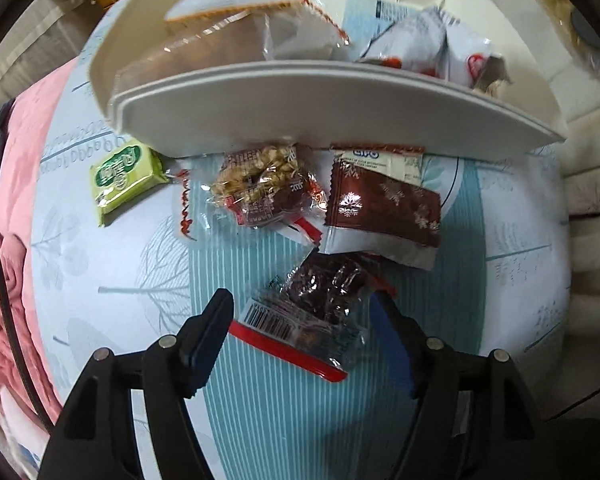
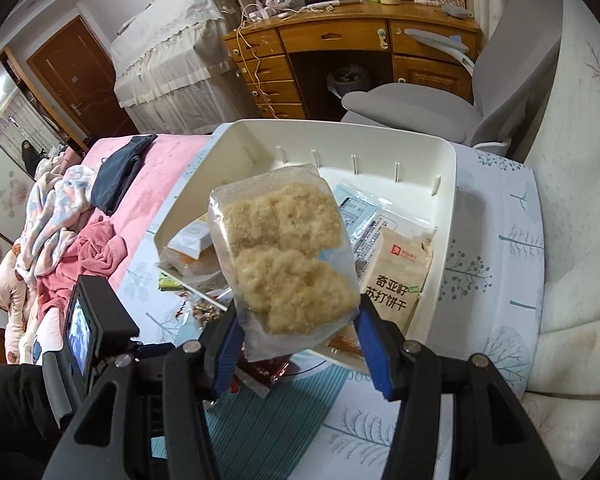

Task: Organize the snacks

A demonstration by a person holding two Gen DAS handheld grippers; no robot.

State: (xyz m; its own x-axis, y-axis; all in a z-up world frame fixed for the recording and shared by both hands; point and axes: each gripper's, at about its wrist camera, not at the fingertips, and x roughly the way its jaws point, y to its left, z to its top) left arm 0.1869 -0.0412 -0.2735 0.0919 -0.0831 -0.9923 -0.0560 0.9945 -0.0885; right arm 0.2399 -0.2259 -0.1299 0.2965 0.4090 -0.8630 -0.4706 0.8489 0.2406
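My right gripper [image 2: 300, 336] is shut on a clear pack of pale crumbly cakes [image 2: 288, 252] and holds it in the air in front of the white bin [image 2: 444, 216]. The bin holds several snack packs, among them a beige cracker pack [image 2: 400, 280]. My left gripper [image 1: 304, 320] is open just above the tablecloth, its fingers either side of a clear pack of dark dried fruit [image 1: 320, 304]. Beyond it lie a brown sachet [image 1: 380, 204], a walnut-and-date pack [image 1: 264, 184] and a green pack [image 1: 124, 176], all in front of the bin's rim [image 1: 340, 120].
A pink bed with clothes [image 2: 80, 240] lies left of the table. A grey chair [image 2: 480, 100] and a wooden desk [image 2: 340, 52] stand behind the bin. The left gripper's camera body [image 2: 88, 332] shows at the lower left.
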